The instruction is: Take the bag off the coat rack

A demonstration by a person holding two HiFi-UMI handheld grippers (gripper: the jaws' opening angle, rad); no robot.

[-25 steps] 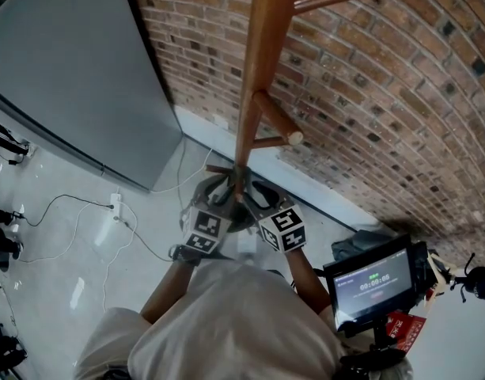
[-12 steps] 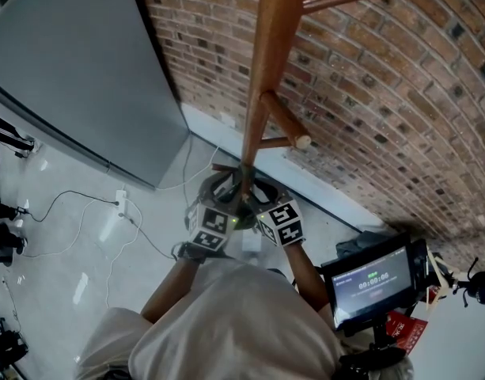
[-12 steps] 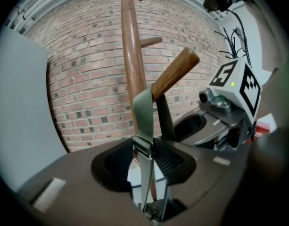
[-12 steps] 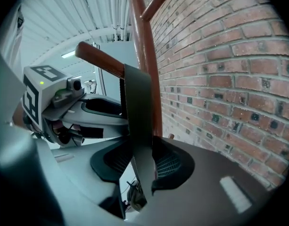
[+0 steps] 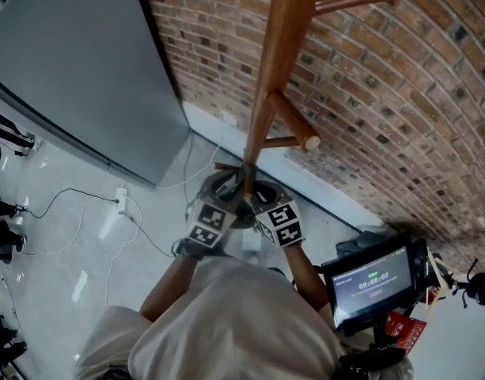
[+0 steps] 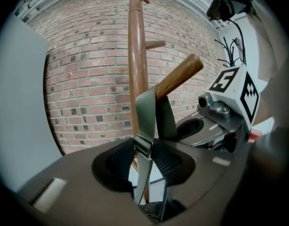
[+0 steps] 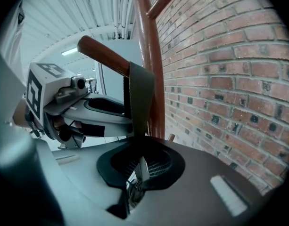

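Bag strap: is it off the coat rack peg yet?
Not yet. Done: the right hand-held gripper is shut on the green strap. In hand: the left hand-held gripper is closing, strap between its jaws. Left: the strap hangs over the wooden peg and needs lifting off.

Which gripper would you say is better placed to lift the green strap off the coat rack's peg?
Right: the right gripper is shut on the green strap below the peg. The left gripper is closing its jaws around it, not yet pressing.
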